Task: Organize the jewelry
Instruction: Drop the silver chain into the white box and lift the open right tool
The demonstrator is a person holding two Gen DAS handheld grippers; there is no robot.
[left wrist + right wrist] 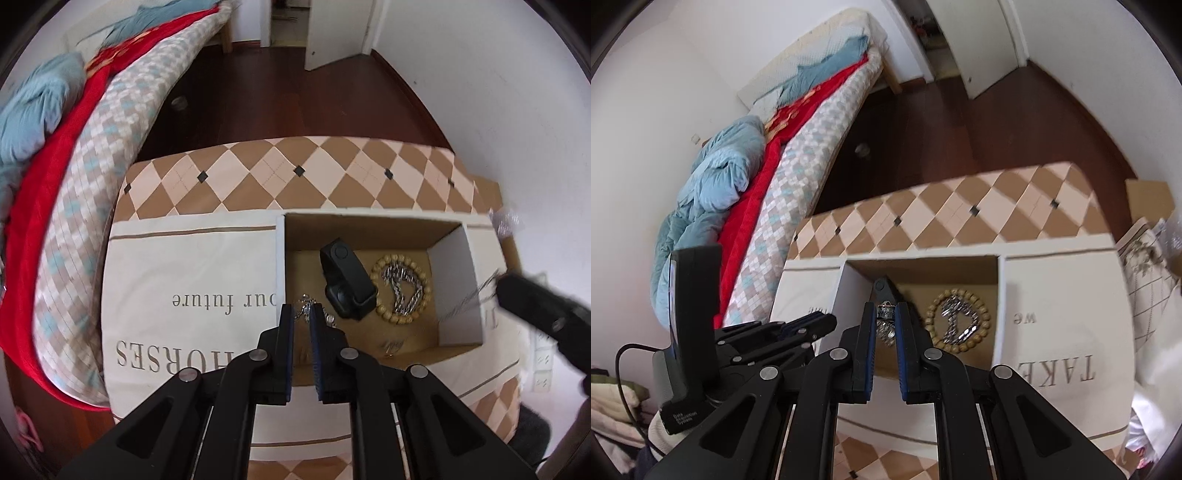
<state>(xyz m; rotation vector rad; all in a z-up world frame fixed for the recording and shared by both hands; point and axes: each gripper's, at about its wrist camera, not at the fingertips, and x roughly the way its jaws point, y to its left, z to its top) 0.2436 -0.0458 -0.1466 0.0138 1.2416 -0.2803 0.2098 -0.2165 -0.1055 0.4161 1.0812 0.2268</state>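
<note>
An open cardboard box (456, 280) stands on a cushion printed with diamonds and letters (192, 266). In it lie a black watch (345, 284), a wooden bead bracelet (424, 291) and a silver chain (402, 284) coiled inside the bracelet. My left gripper (301, 314) points down at the box's near left corner, shut on a thin silver chain (304, 303). The right gripper (885, 308) hovers over the box (923, 269), shut on a small silver piece (885, 328) that dangles from its tips. In the left wrist view it (498, 286) comes in blurred from the right.
A bed with a blue duvet (713, 184), a red blanket (48, 206) and a checked mattress runs along the left. Dark wooden floor (295, 92) lies beyond the cushion, with an open door (332, 29) at the back. A white wall (517, 110) is on the right.
</note>
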